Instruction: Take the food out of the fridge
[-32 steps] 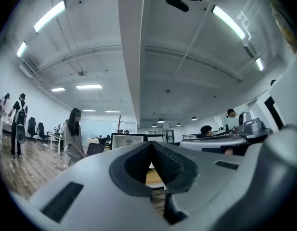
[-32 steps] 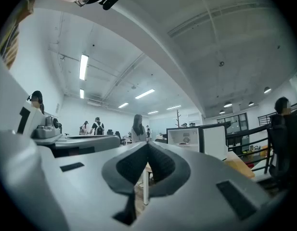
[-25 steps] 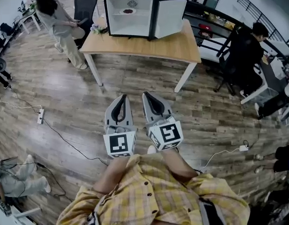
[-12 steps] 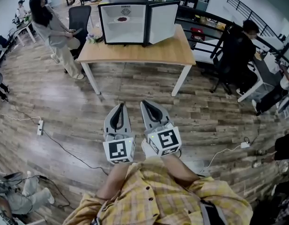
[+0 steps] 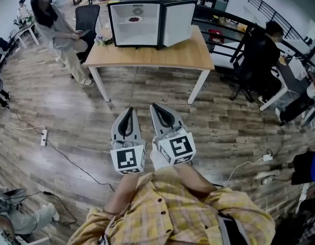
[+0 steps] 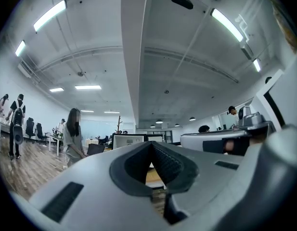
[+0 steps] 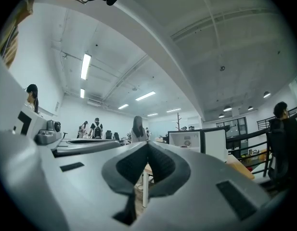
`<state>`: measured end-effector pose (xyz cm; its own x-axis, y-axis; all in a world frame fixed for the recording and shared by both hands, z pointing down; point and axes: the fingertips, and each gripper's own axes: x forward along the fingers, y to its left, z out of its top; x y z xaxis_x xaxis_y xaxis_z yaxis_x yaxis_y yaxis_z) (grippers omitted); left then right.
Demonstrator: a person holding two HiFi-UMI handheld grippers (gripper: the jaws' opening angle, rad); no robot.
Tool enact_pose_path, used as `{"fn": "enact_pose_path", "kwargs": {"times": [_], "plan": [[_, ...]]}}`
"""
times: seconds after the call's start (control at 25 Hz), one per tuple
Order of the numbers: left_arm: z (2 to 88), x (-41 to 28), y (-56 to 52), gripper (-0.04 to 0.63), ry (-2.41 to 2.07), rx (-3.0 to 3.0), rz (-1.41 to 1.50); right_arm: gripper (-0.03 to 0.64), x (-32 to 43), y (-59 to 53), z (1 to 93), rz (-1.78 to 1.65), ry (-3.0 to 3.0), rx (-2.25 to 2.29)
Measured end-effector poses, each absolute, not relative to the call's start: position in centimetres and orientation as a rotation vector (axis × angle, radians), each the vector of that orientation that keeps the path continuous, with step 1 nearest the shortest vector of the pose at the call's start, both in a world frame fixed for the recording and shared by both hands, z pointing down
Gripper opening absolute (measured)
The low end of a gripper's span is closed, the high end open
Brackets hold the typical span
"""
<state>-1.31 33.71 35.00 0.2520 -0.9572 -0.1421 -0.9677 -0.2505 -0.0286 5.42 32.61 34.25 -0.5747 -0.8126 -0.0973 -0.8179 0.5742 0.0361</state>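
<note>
A small fridge (image 5: pixel 137 32) stands on a wooden table (image 5: pixel 167 55) far ahead, with its door (image 5: pixel 177 23) swung open to the right. Inside the white fridge a dark plate of food (image 5: pixel 134 20) lies on the upper shelf. My left gripper (image 5: pixel 130 109) and right gripper (image 5: pixel 154 106) hover side by side over the floor, well short of the table. Both are shut and hold nothing. In the left gripper view the shut left gripper (image 6: pixel 151 143) points toward the fridge (image 6: pixel 129 141). In the right gripper view the fridge (image 7: pixel 187 141) lies right of the right gripper (image 7: pixel 148 143).
A person (image 5: pixel 57 32) stands at the table's left end beside an office chair (image 5: pixel 88 14). Another person (image 5: pixel 262 52) sits at desks on the right. A power strip (image 5: pixel 44 137) and a cable (image 5: pixel 75 160) lie on the wooden floor to my left.
The head view has shifted slightly, so the table and fridge sit a little lower and further left. Both grippers stay shut and side by side, a bit higher in the frame.
</note>
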Motion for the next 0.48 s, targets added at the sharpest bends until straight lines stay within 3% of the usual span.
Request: {"fn": "enact_pose_path", "kwargs": {"times": [0.48], "plan": [[36.9, -1.4, 27.7, 0.008, 1.874, -2.413, 0.107, 0.008, 6.4, 26.1, 36.8, 0.050, 2.704, -1.463]]}}
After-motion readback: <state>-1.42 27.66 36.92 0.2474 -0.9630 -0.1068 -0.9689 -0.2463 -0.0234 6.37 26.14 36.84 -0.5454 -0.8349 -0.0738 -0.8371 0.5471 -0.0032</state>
